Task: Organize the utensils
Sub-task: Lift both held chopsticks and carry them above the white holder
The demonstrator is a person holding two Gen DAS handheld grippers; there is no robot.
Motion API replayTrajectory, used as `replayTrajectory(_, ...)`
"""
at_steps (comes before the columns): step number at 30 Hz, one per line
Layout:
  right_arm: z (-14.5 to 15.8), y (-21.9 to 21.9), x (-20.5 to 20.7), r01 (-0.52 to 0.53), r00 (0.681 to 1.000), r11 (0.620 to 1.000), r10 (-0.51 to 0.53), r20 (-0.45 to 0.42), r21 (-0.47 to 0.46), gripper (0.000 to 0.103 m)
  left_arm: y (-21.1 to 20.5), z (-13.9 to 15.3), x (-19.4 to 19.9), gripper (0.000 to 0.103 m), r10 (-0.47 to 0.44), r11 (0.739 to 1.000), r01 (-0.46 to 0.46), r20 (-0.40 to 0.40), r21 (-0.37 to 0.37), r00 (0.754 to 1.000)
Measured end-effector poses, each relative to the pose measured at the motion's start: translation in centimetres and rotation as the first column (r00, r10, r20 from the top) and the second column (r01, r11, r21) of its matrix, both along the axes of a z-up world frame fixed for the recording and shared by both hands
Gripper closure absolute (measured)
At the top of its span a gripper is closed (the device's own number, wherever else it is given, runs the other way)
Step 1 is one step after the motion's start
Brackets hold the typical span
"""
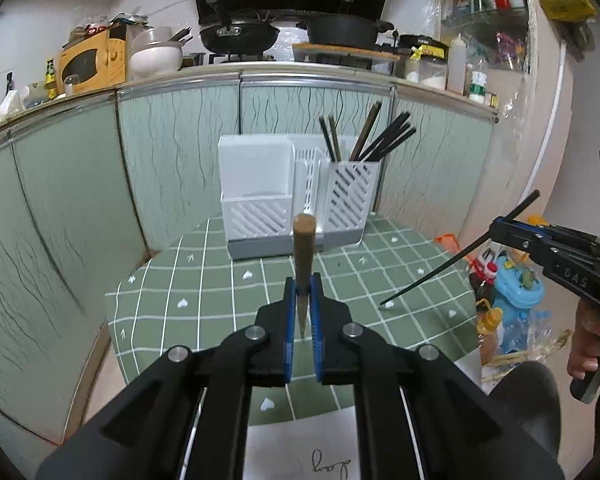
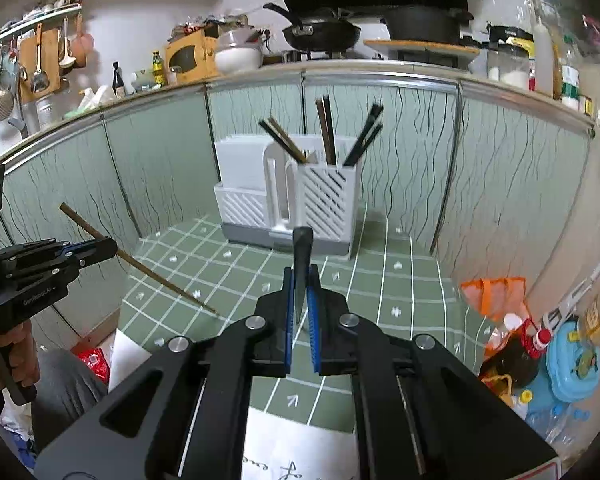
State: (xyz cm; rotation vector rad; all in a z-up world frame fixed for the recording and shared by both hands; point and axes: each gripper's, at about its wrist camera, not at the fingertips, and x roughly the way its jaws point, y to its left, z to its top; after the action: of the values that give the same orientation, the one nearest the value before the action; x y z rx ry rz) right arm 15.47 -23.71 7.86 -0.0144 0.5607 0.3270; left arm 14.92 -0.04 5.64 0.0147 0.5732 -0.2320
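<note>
— Chopsticks, two loose ones: a brown chopstick point(image 1: 302, 264) clamped between the blue pads of the left tool point(image 1: 303, 308), a black chopstick point(image 2: 302, 268) clamped in the right tool point(image 2: 301, 304).

— Both tools closed, then?

— Closed, each on its own stick. Seen from the right wrist, brown one slanting down out of the left tool toward the green checked table point(image 2: 380, 280), thin end low over the cloth near the table's left edge — touching or just above, cannot tell. Seen from the left wrist, black one slanting the same way from the right tool point(image 1: 498, 229), tip low near the right edge.

— And the holder?

— White utensil rack point(image 1: 260, 200) on a grey base, standing at the far edge of the table, against the green cabinet fronts point(image 1: 172, 148). Slotted cup point(image 1: 350, 196) at its right end, already loaded with several dark chopsticks point(image 1: 380, 140) fanning upward, upright or leaning. Both held sticks well short of the rack, on the near side of it.

— Anything else around?

— Hand point(image 1: 588, 344) on the right tool's grip. Sheet of paper point(image 1: 300, 448) with handwriting at the near edge of the table. Pans point(image 1: 240, 34) on a stove on the counter behind, yellow microwave point(image 1: 94, 62) further left.
</note>
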Motion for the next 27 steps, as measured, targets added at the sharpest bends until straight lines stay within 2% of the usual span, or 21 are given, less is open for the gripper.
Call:
replayTrajectory(13,5.5,-0.9,2.8,-0.006,0.999,1.0,0.005,0.041,0.021,0.097,-1.5,5.7,3.0,0.095,-0.091,0.996,0.09,0.083,0.019,0.992)
replayTrajectory(27,12.3,-3.3,9.1,0.018,0.995,0.998,-0.024,0.095,0.06,0.097,-3.7,11.7,9.9,0.095,-0.139,0.99,0.141,0.126,-0.007,0.982)
